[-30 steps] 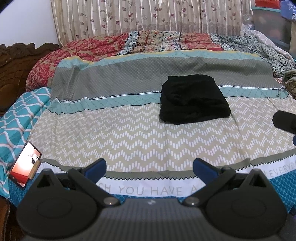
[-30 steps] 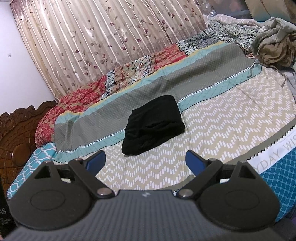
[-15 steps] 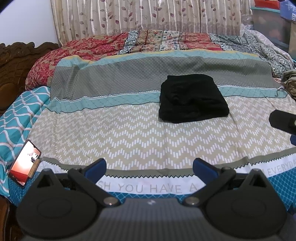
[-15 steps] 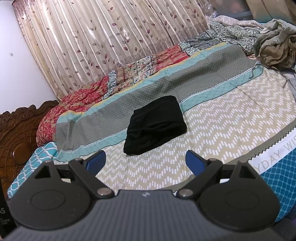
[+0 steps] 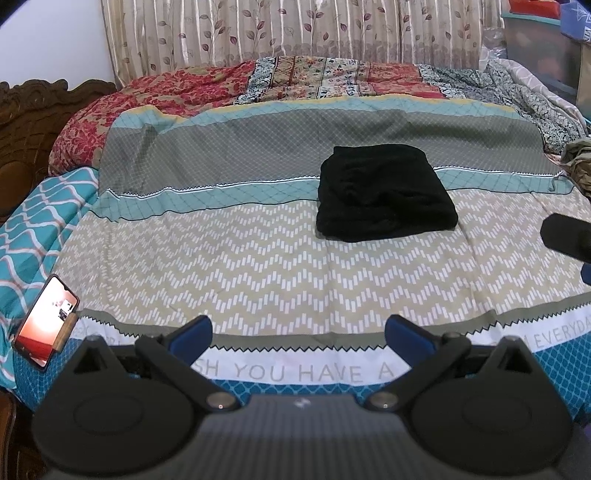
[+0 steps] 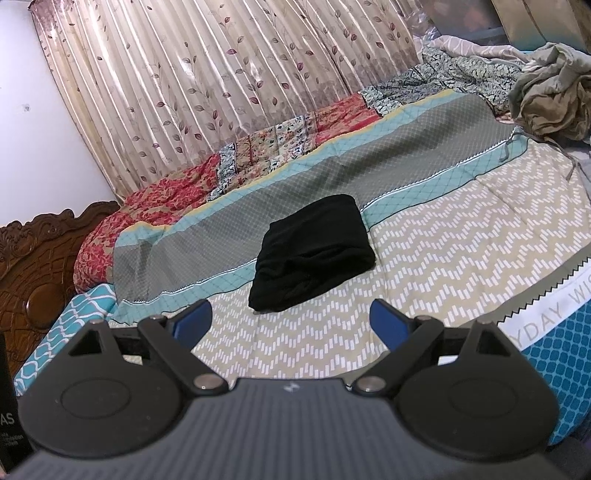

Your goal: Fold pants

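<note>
Left wrist view
- Left gripper [image 5: 297,334]: seen at 6 o'clock; blue-padded fingers are spread wide, nothing is held between them.
- Pants [image 5: 384,192]: a black garment, found at about 1 o'clock from the gripper, well apart from it; laid as a compact, roughly square bundle across the teal band and the zigzag band of the bedspread [image 5: 258,266].
- Right gripper [image 5: 567,240]: only a dark part is glimpsed at the 3 o'clock edge; its opening cannot be read here.
- Phone [image 5: 46,326]: propped at 8 o'clock on the bed's near corner, screen lit.
- Curtain [image 5: 295,33]: hung at 12 o'clock behind the red floral quilt [image 5: 177,92].

Right wrist view
- Right gripper [image 6: 290,319]: seen at 6 o'clock; fingers are held wide apart and empty.
- Pants [image 6: 312,254]: placed at 12 o'clock, just past the fingertips but not touched; layered edges are shown on the near side.
- Crumpled cloth [image 6: 546,99]: a beige heap at 2 o'clock, well apart from the pants.
- Headboard [image 6: 40,266]: carved wood at 9 o'clock.

Task progress
- Done: the folding is judged essentially complete; the pants are stacked into a small bundle and released by both grippers.
- Left: at most a light tidying of the slightly uneven near edge is judged to remain.
</note>
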{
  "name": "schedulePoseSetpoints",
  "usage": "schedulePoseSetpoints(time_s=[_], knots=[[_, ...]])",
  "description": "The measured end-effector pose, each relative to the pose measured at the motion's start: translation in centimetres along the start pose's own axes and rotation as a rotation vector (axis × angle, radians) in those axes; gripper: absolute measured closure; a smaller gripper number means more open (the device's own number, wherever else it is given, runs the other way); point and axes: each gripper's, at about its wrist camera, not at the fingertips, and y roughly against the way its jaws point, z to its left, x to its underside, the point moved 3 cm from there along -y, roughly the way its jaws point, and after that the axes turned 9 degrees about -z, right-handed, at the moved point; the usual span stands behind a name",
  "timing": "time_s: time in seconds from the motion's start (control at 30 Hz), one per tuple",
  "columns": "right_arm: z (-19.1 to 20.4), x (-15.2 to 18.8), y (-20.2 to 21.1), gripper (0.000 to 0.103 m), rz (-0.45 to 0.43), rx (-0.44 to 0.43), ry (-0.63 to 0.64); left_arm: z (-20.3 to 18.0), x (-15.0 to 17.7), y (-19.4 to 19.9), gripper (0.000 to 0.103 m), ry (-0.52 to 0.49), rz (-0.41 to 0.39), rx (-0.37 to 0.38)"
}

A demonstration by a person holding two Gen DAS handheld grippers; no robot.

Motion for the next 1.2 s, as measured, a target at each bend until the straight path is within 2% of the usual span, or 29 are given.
schedulePoseSetpoints(time_s=[0.83, 1.2], knots=[[-0.26, 0.25, -0.13, 0.010, 0.013, 0.006, -0.020, -0.03, 0.48, -0.73, 0.000, 0.003, 0.041, -0.005], [-0.25, 0.13, 0.00, 0.012, 0.004, -0.002, -0.029, -0.46, 0.35, -0.37, 0.000, -0.019, 0.015, 0.006]])
